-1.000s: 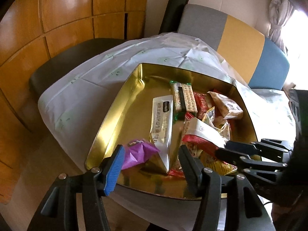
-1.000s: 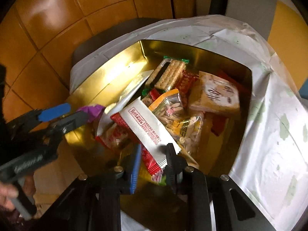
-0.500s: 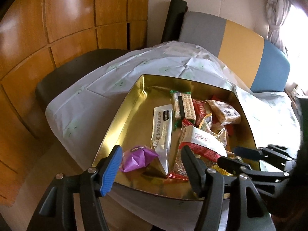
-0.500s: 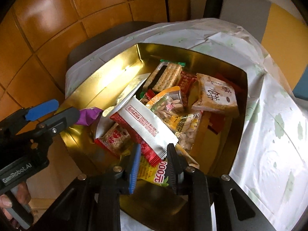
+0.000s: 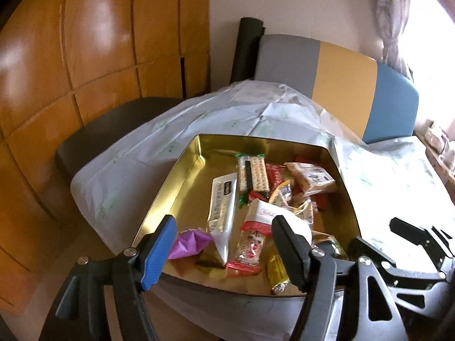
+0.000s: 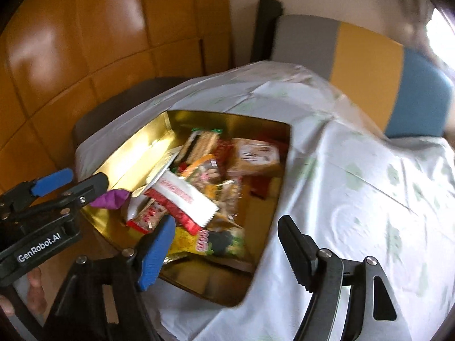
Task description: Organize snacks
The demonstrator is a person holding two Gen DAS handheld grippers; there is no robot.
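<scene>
While both claws spread empty, only the right view shows fingers (image 6: 35,287).

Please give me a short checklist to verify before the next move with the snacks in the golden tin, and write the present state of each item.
1. Left claw is free: ok. Its jaws are opening and nothing is between them.
2. Right claw is free: ok. Its jaws are opening and no packet is pressed between them.
3. White and red packet lies inside the golden tin: ok, on top of the pile.
4. Purple wrapper is inside the tin: ok, near the front left corner.
5. No snack lies outside on the tablecloth: ok in the visible part.
6. Snacks are sorted: not ok, they lie in one mixed heap.
</scene>
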